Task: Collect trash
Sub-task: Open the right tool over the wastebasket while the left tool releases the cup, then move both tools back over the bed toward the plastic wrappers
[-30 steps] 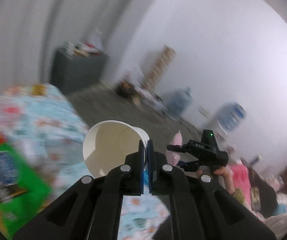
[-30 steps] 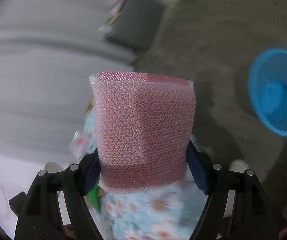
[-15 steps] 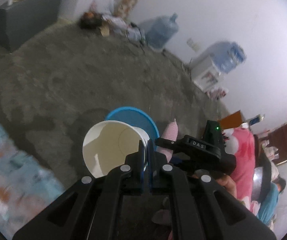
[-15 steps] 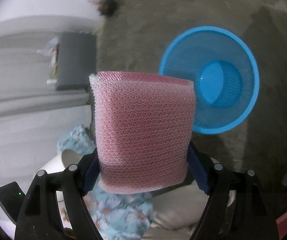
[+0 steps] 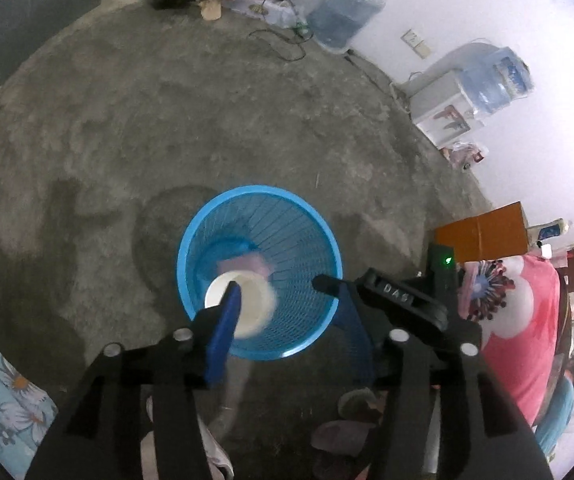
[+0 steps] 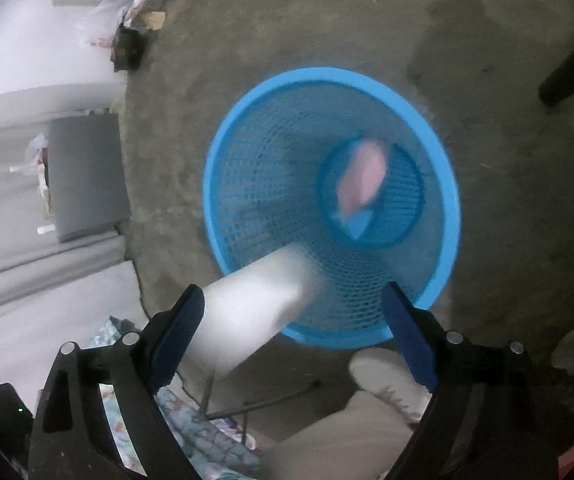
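While both claws hang above the blue mesh basket (image 5: 329,248) on the concrete floor (image 5: 167,100), their jaws have just been opening and now stand apart, with nothing pressed between the pads. The left claw (image 5: 287,320) has the white paper cup (image 5: 243,304) loose and blurred just beyond its fingers, over the basket's mouth. The right claw (image 6: 291,336) is empty; the pink foam wrap (image 6: 363,176) appears blurred deep inside the basket, near its bottom. A water jug (image 5: 343,8) stands by the far wall.
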{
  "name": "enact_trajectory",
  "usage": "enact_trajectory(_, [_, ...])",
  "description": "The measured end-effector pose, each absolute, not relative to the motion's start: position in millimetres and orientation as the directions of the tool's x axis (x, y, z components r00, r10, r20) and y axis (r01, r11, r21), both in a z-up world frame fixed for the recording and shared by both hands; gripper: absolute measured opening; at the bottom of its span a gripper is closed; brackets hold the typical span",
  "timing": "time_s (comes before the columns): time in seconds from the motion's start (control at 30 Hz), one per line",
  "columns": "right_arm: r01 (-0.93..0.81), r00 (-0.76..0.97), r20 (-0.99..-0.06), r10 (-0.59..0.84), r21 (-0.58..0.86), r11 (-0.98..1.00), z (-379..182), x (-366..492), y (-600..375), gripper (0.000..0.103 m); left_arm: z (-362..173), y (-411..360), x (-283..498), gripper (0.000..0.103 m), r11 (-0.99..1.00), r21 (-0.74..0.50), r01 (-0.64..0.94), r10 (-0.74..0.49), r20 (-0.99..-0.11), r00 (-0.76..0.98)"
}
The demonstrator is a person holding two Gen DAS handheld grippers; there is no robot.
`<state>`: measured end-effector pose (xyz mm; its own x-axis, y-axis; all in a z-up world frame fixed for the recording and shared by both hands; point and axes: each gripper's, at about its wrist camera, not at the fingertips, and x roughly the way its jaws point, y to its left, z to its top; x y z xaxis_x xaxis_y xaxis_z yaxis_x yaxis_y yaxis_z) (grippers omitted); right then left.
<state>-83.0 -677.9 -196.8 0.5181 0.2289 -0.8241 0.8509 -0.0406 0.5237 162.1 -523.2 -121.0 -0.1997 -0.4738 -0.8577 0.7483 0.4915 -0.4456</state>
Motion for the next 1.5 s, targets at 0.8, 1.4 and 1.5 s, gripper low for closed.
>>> enact_trajectory(0.8, [0.743, 0.375, -0.818, -0.437, -0.017, 0.669, -2.9, -13.3, -526.0, 0.095, 59.3, -319.7, 162.9, 0.097, 0.538, -0.351, 0.767, -0.691, -0.704, 0.163])
enact_trajectory(1.4, [0.353, 0.74, -0.583, -0.335, -0.087, 0.931, 71.8, 29.8, -432.5, 0.095, 112.1, -59.5, 193.9, 0.097, 0.707, -0.517, 0.483, -0.707, -0.54, 0.457])
enact_trajectory(1.5, [0.284, 0.769, -0.586, -0.253, -0.041, 0.958, 80.1, 55.1, -418.7, 0.095, 114.5, -5.0, 205.3, 0.097, 0.729, -0.545, 0.415, -0.679, -0.501, 0.536])
